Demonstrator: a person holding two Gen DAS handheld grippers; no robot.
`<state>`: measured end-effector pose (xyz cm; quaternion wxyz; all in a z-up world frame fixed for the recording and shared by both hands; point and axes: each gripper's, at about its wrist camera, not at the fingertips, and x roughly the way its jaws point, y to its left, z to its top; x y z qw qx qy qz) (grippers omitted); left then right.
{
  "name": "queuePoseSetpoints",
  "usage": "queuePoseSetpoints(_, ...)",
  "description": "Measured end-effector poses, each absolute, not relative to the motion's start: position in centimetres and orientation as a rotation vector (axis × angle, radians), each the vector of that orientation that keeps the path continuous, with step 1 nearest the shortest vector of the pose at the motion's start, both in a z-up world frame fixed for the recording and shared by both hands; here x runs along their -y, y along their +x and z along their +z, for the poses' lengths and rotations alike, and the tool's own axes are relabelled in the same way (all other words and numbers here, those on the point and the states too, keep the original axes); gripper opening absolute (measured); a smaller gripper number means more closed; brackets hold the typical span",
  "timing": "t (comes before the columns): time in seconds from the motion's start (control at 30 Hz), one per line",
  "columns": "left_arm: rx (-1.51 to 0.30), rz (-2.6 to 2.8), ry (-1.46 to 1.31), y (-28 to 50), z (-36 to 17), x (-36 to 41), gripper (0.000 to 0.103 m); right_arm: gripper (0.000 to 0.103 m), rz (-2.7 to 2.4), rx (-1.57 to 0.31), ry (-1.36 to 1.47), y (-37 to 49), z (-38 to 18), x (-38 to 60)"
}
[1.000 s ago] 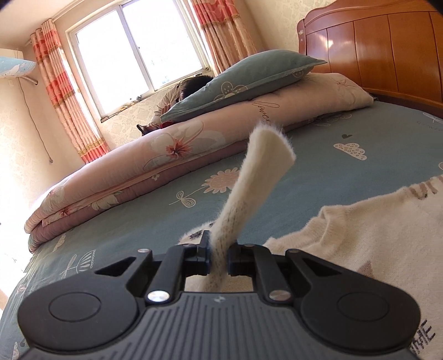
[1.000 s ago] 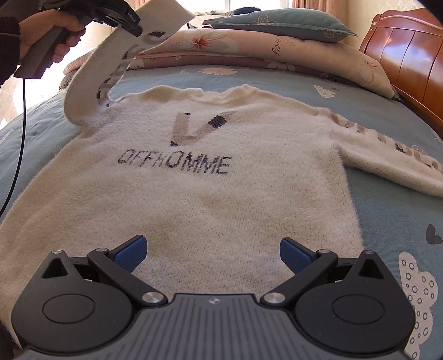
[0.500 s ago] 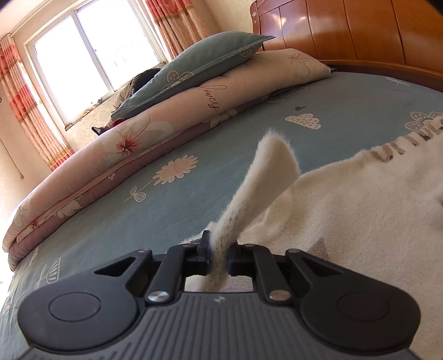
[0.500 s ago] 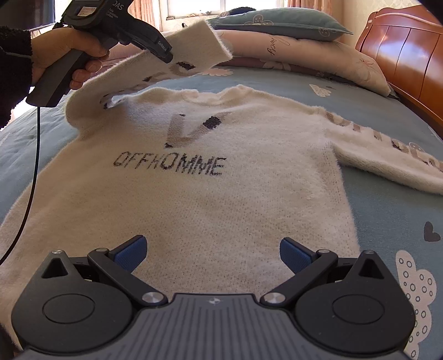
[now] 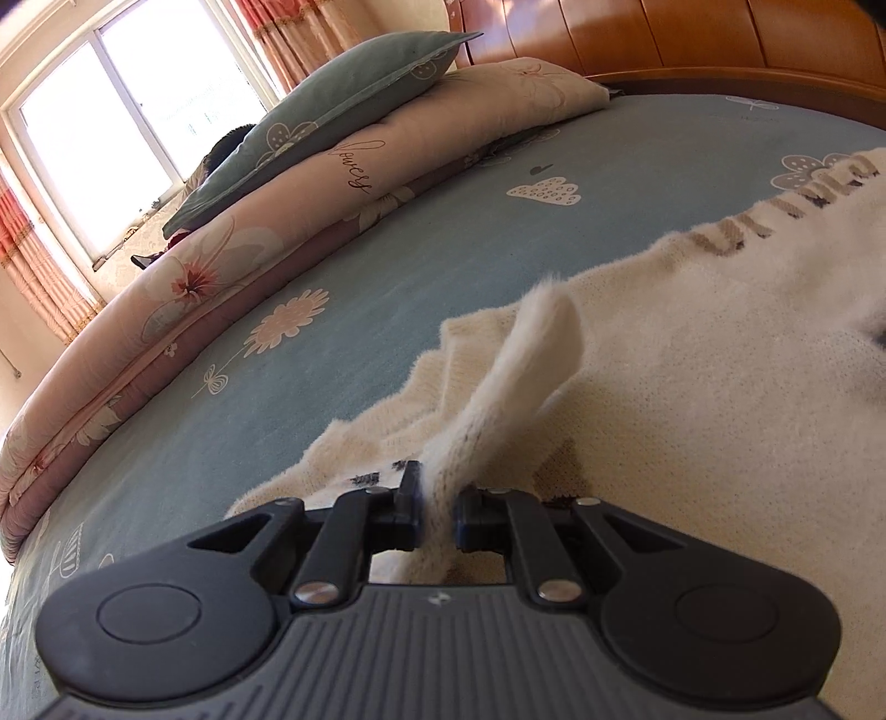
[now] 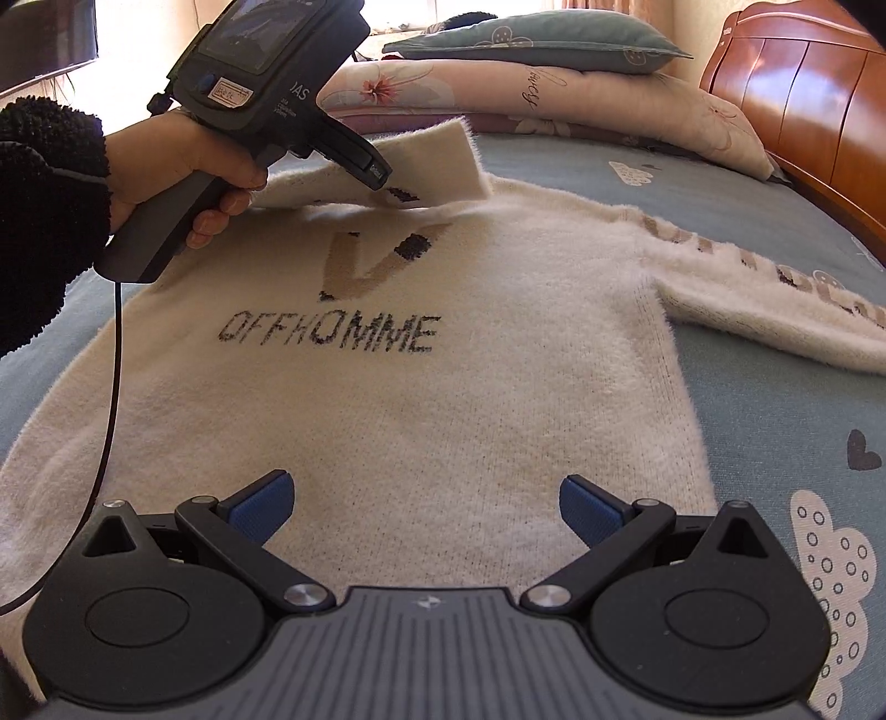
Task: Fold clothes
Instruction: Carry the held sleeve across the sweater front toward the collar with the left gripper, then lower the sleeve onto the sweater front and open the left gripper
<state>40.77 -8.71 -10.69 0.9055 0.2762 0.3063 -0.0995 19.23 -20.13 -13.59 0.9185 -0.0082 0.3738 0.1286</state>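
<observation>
**Left sleeve pinched and carried over the sweater's chest; right jaws spread above the hem**

The left gripper [image 5: 437,512] has its jaws pressed together on the cuff end of the sleeve [image 5: 515,387], which stands up between the fingers as a fuzzy cream strip. From the right wrist view the same gripper [image 6: 382,180] is held by a hand [image 6: 183,160] in a dark knitted cuff, and the sleeve [image 6: 421,160] is folded in over the sweater's upper chest, just above the large "V" mark. Whether the cuff rests on the chest or hangs just clear of it cannot be told from this angle.

The right gripper [image 6: 425,501] has its jaws spread wide, blue pads showing and nothing between them, low over the sweater's hem end.

The sweater [image 6: 432,399] lies flat and face up on the blue patterned bedsheet [image 6: 775,421], lettering "OFFHOMME" across the chest. Its other sleeve [image 6: 775,293] stretches out sideways from the sweater, toward the wooden headboard [image 6: 803,105]. Beyond the sweater's collar lies a folded floral quilt [image 6: 581,99] with a grey-blue pillow [image 6: 531,39] on top. A black cable [image 6: 108,421] hangs from the left gripper's handle across the sweater's left edge.
</observation>
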Motion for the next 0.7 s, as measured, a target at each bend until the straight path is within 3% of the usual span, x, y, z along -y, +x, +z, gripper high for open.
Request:
queuePoseSetpoints(0.53,-0.631,-0.228,0.605,40.4,-13.2,10.4,0.009,0.103,0.247,-0.8,-0.041,19.6,-14.5,19.9)
queuePoseSetpoints(0.7,-0.613,-0.236,0.669,39.3,-14.4,10.8,0.021,0.103,0.243,-0.8,-0.056,19.7,-14.6,19.8)
